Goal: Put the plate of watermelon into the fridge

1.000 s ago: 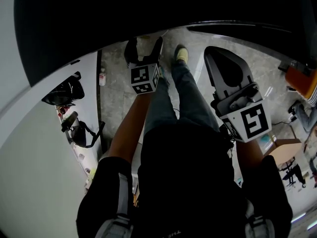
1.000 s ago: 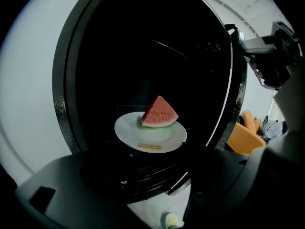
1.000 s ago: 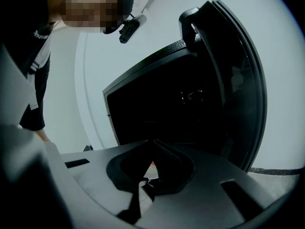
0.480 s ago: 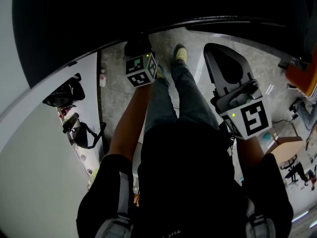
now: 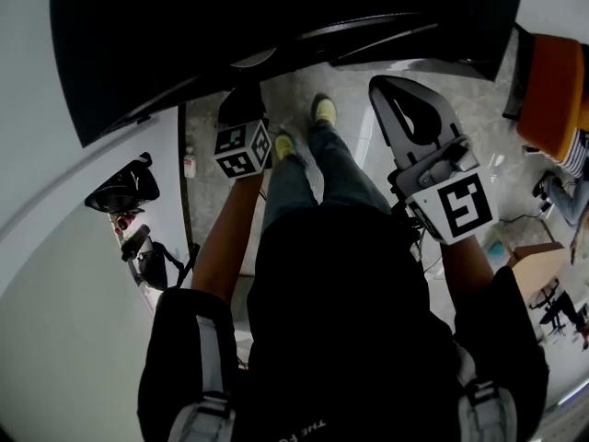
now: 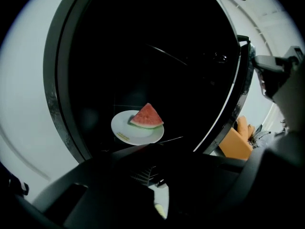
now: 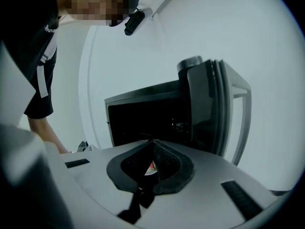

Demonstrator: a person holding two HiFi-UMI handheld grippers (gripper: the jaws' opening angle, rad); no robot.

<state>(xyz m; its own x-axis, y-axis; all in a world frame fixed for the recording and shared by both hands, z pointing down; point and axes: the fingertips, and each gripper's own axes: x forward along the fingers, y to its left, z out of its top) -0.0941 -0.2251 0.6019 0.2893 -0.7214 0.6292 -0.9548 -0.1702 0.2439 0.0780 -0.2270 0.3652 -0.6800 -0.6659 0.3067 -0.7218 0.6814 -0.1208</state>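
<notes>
Watermelon wedge (image 6: 147, 116) on plate (image 6: 125, 131), plate inside fridge (image 7: 143, 116), door (image 7: 214, 109) at its right.

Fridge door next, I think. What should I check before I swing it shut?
1. Plate inside the fridge: ok, it sits well inside the dark compartment.
2. Watermelon on the plate: ok, the wedge lies on it.
3. Left gripper clear of the plate: ok, jaws shut with nothing between them, outside the opening.
4. Right gripper free to push: ok, jaws together and empty.
5. Door shut: not ok, it stands open beside the compartment.
6. Door's swing path clear: cannot tell, since the area around the opening is too dark.
</notes>
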